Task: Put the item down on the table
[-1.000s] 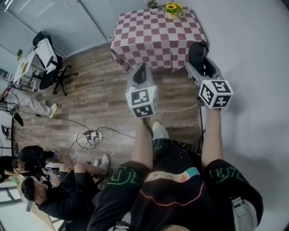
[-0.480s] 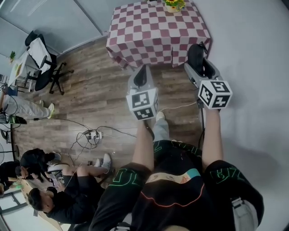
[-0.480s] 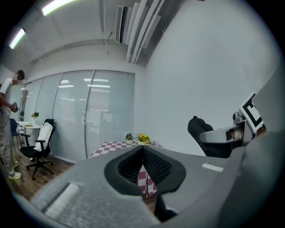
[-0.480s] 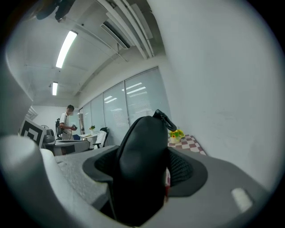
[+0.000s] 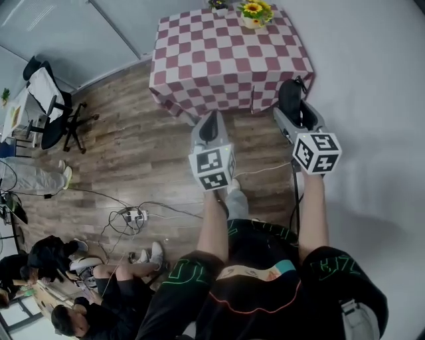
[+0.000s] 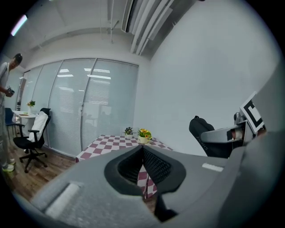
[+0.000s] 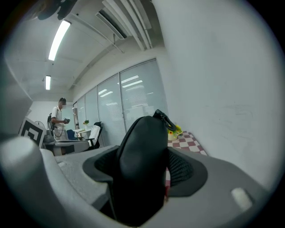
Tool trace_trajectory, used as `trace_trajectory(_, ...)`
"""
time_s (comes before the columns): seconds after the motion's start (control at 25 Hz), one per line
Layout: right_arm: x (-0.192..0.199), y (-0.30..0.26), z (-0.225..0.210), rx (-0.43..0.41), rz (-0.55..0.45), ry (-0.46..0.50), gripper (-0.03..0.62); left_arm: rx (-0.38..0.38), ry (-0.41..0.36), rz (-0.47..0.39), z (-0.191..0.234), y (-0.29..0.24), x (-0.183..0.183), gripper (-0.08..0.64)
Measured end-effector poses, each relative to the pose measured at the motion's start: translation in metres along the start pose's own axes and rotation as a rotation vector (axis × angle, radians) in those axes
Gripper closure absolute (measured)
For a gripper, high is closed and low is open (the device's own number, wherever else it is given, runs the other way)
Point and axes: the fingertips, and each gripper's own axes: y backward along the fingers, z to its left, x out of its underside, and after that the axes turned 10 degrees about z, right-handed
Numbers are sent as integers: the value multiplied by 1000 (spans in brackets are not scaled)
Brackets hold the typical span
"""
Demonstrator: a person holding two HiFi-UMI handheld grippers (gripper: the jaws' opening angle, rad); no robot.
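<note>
A black soft pouch (image 5: 290,98) is clamped upright between the jaws of my right gripper (image 5: 291,111); in the right gripper view the pouch (image 7: 142,164) fills the gap and hides the jaw tips. My left gripper (image 5: 208,121) is shut with nothing in it, its ribbed pads (image 6: 153,164) pressed together. The table (image 5: 199,73) with a red-and-white checkered cloth stands just ahead of both grippers, beyond their tips. A yellow flower pot (image 5: 255,13) and a small green plant (image 5: 218,4) sit at its far edge. The left gripper view shows the table (image 6: 107,143) ahead.
A white wall (image 5: 372,93) runs along the right. A black office chair (image 5: 48,106) stands at the left near a glass partition. A power strip with cables (image 5: 133,214) lies on the wood floor. People sit at the lower left (image 5: 73,299). One person (image 7: 58,118) stands far off.
The table has drawn nearer and sits lower in the head view as the person steps toward it. Both grippers keep their pose, and the pouch stays in the right one.
</note>
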Motion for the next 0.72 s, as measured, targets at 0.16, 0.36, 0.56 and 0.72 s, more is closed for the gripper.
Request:
trace_trajectory(0.16, -14, -31, -2, -1, 12, -10, 258, 3, 17, 25, 21, -27, -3, 552)
trace_trajectory(0.36, -36, -68, 5, 4, 8, 9, 258, 4, 27, -16, 54, -54, -24, 552)
trace_trajectory(0.56, -68, -94, 9, 24, -29, 28, 258, 7, 33, -60, 81, -74, -52, 552)
trace_trajectory(0.72, -84, -109, 16, 38, -32, 64, 258, 10, 65, -76, 97, -88, -61, 552)
